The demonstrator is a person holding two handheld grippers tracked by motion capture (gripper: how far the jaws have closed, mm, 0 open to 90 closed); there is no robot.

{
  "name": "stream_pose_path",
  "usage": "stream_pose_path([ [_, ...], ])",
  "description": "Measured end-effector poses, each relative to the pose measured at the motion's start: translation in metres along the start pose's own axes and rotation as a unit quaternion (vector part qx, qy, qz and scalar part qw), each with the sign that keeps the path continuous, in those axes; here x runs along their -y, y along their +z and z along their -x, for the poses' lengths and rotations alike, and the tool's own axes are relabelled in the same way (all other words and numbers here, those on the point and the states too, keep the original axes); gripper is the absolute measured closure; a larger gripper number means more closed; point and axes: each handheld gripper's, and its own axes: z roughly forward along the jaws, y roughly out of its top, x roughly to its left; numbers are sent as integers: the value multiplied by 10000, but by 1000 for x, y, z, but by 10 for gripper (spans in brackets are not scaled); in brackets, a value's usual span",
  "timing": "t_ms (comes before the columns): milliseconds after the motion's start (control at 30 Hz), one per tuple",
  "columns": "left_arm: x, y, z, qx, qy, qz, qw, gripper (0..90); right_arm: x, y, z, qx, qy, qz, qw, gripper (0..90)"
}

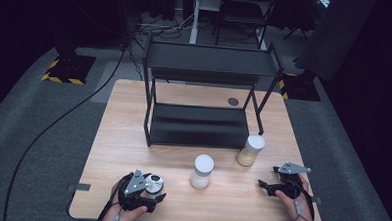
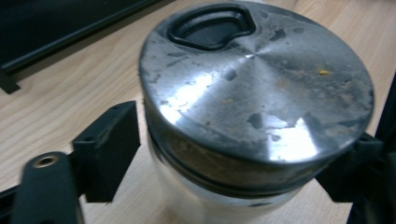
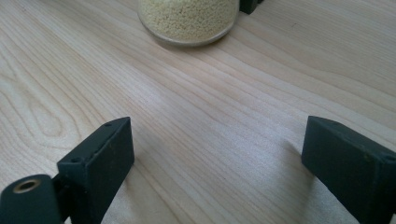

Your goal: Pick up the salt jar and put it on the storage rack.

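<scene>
Here, left tongs (image 2: 243, 158) around steel-lidded jar (image 2: 254, 88), no legible label.

Light wooden table (image 1: 134, 113), rectangular, on grey carpet. Black metal two-tier shelf rack (image 1: 211, 66) at its far centre. White-lidded glass jar of yellowish grains (image 1: 250, 150) just beside the rack's right front leg. White-lidded jar of pale contents (image 1: 202, 171) at front centre. Steel-lidded jar (image 1: 154, 184) between the jaws of the left gripper (image 1: 156, 196). Right gripper (image 1: 264, 185), hand-held, apart from the jars.
</scene>
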Motion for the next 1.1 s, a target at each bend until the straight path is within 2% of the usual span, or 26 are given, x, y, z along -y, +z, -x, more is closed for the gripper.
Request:
stream_pose_path([
  [100,1,1,0,52,130,30,9999,291,0,0,0,0,-1,1,10000,94],
  [167,1,0,0,43,166,26,9999,295,0,0,0,0,0,0,10000,93],
  [367,-1,1,2,3,146,6,9999,299,0,0,0,-1,1,0,10000,93],
  [500,-7,0,3,-17,122,-109,9999,299,0,0,0,0,1,-1,10000,93],
  [633,-11,-5,2,-34,77,-26,10000,299,0,0,0,-1,2,0,10000,94],
  [767,-22,-8,3,-84,213,-135,9996,299,0,0,0,0,2,0,10000,93],
  [1000,-39,-12,-3,-77,312,-172,9993,299,0,0,0,0,1,1,10000,94],
  [1100,-47,-14,-5,-54,320,-114,9994,299,0,0,0,1,1,1,10000,94],
])
